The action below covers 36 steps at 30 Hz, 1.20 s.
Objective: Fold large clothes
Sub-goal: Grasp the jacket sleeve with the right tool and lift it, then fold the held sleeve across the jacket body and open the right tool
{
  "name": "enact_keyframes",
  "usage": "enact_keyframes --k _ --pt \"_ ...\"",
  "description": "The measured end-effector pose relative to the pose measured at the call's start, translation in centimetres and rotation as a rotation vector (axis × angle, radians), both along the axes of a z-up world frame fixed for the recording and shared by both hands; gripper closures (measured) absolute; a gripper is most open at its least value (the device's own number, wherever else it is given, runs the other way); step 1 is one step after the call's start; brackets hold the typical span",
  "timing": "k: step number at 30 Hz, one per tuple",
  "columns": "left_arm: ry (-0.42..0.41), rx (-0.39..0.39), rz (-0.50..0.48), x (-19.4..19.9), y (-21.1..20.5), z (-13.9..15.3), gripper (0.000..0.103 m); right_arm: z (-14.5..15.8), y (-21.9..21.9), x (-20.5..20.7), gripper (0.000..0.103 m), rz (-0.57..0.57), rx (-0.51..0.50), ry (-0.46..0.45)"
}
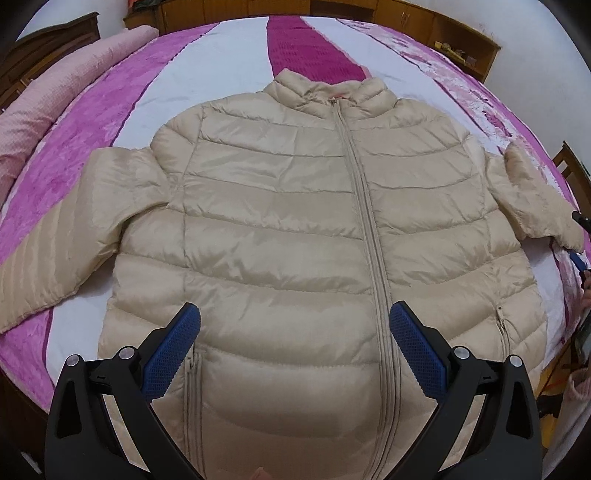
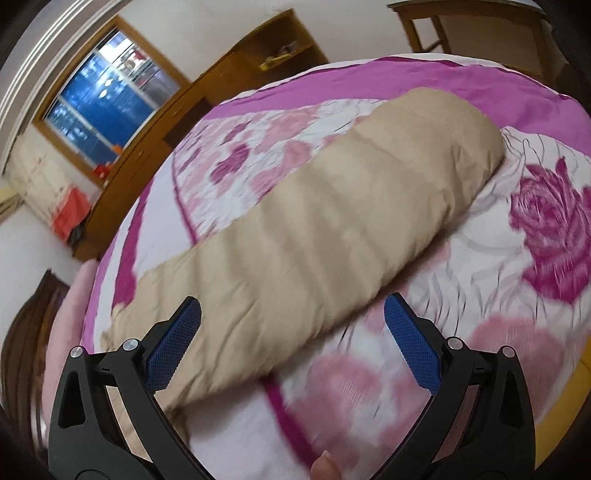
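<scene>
A beige quilted puffer jacket [image 1: 280,221] lies flat and zipped on the bed, collar far, hem near, both sleeves spread out. My left gripper [image 1: 294,317] is open and empty, hovering over the jacket's lower front beside the zipper [image 1: 373,236]. My right gripper [image 2: 292,314] is open and empty above the jacket's right sleeve [image 2: 332,229], which runs diagonally across the bedspread. The right gripper's tip [image 1: 578,236] shows at the far right edge of the left wrist view, by the sleeve cuff.
The bed [image 1: 92,122] has a pink, magenta and white floral cover. A pink rolled blanket [image 1: 55,92] lies along its left side. Wooden cabinets [image 1: 461,33] line the far wall. A window [image 2: 107,96] and a wooden desk [image 2: 221,74] stand beyond the bed.
</scene>
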<state>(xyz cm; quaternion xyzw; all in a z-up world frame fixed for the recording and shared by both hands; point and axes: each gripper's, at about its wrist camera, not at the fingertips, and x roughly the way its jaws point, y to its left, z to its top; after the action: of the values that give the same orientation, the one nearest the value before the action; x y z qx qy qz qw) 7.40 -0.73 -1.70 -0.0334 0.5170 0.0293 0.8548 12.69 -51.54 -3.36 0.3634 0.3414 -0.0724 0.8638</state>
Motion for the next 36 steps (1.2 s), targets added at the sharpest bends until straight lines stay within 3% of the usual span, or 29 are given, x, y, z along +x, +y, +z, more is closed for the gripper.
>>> enact_keyframes --k 8,10,12,13,15,17,28,36 --pt "0.019 0.007 0.026 0.7 0.0 -0.3 0.005 -2.5 -4.1 2.7 0.003 -0.065 0.055 0.029" --pt "0.016 0.011 0.033 0.8 0.1 -0.3 0.005 -2.3 -3.9 2.6 0.011 -0.083 0.029 0.052" --pt "0.015 0.017 0.033 0.7 0.1 -0.2 0.005 -2.2 -3.8 2.5 0.049 -0.098 -0.010 0.078" --pt "0.013 0.020 0.031 0.6 0.1 -0.2 0.005 -2.3 -3.8 2.3 0.057 -0.101 -0.017 0.081" --pt "0.006 0.028 0.025 0.3 0.2 -0.1 0.005 -2.3 -4.4 1.5 0.087 -0.092 0.028 0.043" --pt "-0.001 0.032 0.021 -0.1 0.3 0.0 0.005 -1.4 -4.3 0.4 0.096 -0.086 0.025 0.007" --pt "-0.054 0.056 -0.033 -2.4 0.7 1.0 0.005 9.8 3.3 -6.6 0.098 0.099 -0.054 -0.301" --pt "-0.095 0.036 -0.001 -3.8 3.2 2.5 0.005 14.7 12.3 -8.4 0.098 0.290 -0.052 -0.402"
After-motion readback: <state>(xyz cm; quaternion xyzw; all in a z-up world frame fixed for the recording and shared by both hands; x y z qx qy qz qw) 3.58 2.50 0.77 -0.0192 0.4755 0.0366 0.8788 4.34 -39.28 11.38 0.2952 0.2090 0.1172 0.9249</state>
